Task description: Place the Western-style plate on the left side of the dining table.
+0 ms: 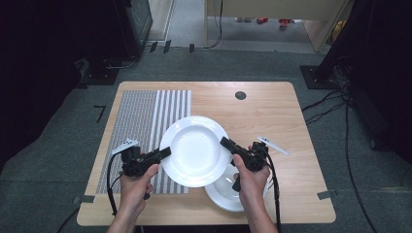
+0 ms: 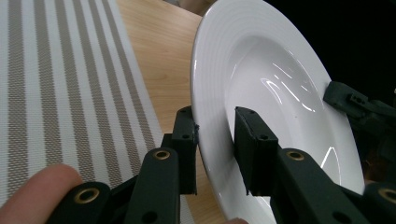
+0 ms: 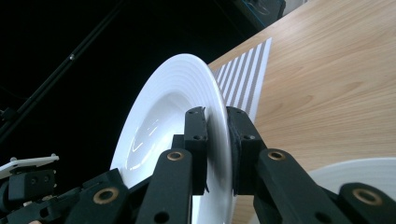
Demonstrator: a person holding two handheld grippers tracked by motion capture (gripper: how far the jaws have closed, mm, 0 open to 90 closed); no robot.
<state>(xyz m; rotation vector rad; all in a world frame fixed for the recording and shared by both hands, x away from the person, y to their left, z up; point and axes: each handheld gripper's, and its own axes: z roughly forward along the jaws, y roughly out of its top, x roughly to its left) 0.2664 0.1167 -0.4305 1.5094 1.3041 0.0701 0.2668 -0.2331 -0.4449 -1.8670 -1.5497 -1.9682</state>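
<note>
Upper plate held between both grippers, above table centre. Left gripper clamps rim at 9 o'clock; right gripper clamps rim at 3 o'clock. In left gripper view, inner jaw shows small gap to plate face. Grip axis runs 9-to-3 across plate; both hands equally near. Plate white, glossy, deep well, ridged rim. Second plate on table at 5 o'clock, partly underneath. Striped placemat at 9 o'clock.

Even overhead light, dark surroundings; glare streaks the white plate, near jaws slightly soft.
</note>
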